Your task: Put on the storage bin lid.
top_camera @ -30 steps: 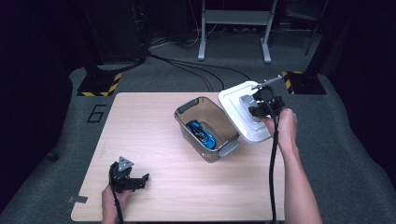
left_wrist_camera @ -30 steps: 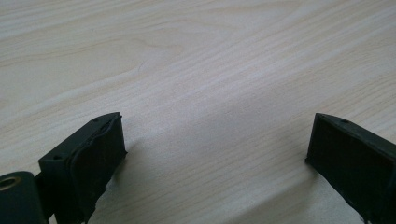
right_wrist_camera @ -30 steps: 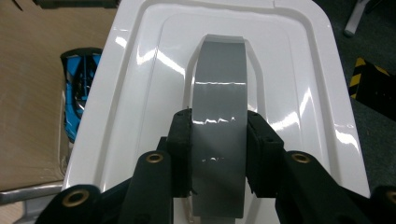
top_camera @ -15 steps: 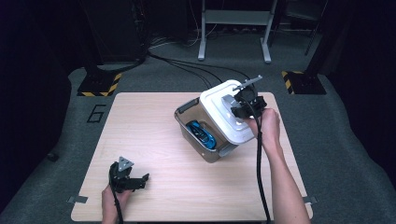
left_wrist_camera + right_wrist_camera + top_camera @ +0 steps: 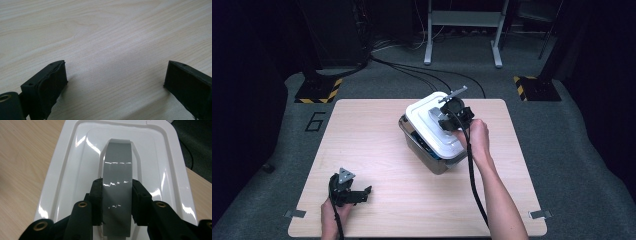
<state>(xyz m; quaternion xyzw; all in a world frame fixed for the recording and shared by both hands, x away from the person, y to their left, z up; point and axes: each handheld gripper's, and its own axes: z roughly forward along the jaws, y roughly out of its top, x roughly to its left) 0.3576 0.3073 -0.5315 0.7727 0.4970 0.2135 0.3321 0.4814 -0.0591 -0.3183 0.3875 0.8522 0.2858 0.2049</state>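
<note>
Right now the right tongs clamp the grey handle of a white lid, one black jaw pressed against each side of that strap-like band. Seen from the right gripper view, the handle runs up the middle of the lid's glossy raised panel toward twelve o'clock, and pale wood shows past the lid's edge at nine o'clock. From the high view, the lid sits over a grey bin that stands a little toward one o'clock from the middle of the counter; the lid covers most of the bin's top, with a strip of the open bin and something blue inside it visible along the edge at seven o'clock. Whether the lid rests on the rim or hangs just above it cannot be told. The person's right hand grips the tool from the four o'clock side, its cable trailing down along the forearm.

At the counter's seven o'clock corner, well apart from the bin, the left tongs lie low over bare wood in the left hand. Its jaws stand wide apart with nothing between them.
</note>
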